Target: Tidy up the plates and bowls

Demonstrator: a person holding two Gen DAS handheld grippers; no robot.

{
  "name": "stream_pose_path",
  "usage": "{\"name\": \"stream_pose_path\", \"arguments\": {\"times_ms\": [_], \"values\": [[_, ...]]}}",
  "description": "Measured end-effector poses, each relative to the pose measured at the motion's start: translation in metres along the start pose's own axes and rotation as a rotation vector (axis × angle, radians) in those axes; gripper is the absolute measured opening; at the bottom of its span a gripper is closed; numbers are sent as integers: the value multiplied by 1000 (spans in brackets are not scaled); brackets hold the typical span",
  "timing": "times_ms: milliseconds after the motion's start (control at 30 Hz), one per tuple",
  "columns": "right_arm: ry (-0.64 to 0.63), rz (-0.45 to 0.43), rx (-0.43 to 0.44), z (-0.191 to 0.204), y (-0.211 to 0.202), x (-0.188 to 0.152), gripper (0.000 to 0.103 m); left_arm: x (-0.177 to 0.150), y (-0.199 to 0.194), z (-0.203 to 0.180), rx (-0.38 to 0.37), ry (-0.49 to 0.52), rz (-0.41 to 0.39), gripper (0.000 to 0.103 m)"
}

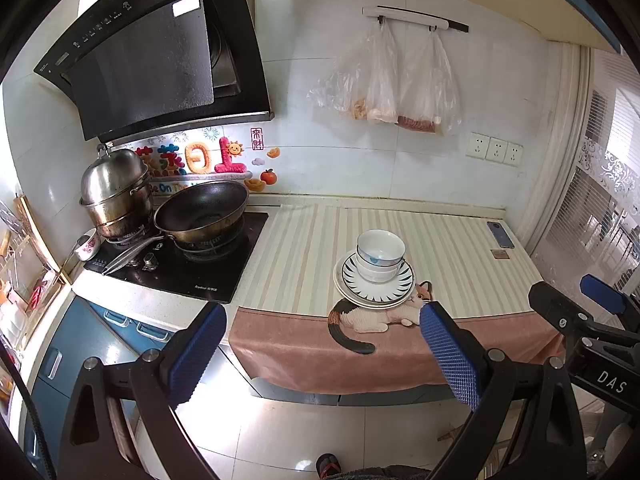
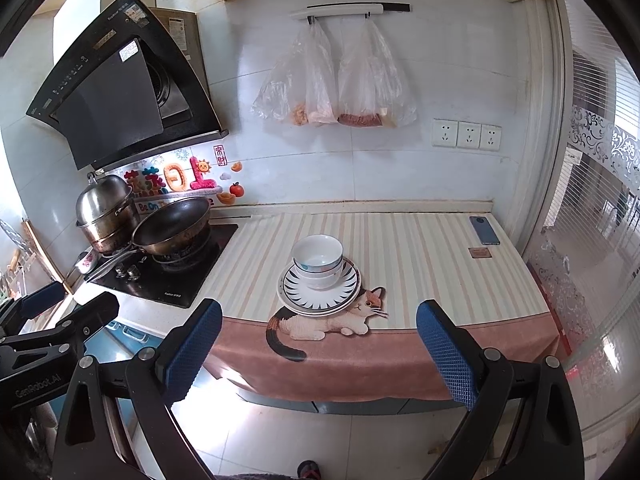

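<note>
At nine o'clock a steamer pot and a wok sit on the stove, well apart from the work. The left tool hangs spread and empty off the table edge. At the centre, toward twelve o'clock from both tools, nested bowls rest on stacked plates over the cat-print cloth, apparently gathered into one tidy pile. The right tool is also spread, holding nothing. At two o'clock a phone lies near the table's far corner, clear of the stack
</note>
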State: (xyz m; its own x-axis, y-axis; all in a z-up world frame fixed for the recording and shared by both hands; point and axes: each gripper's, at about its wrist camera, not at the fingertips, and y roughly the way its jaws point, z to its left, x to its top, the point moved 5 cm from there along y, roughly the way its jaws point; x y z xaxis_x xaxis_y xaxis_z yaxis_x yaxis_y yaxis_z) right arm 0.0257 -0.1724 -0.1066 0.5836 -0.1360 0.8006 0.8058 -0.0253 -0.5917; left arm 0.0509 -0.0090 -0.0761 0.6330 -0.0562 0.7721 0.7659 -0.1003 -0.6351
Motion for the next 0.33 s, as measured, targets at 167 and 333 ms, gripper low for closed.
{"name": "stream_pose_path", "arguments": {"times_ms": [167, 333], "values": [[-5, 8, 3, -2, 1, 1, 100, 0, 1, 0, -5, -2, 1, 99], [-12, 4, -2, -4, 3, 3, 100, 0, 4, 2, -10, -5, 10, 99]]}}
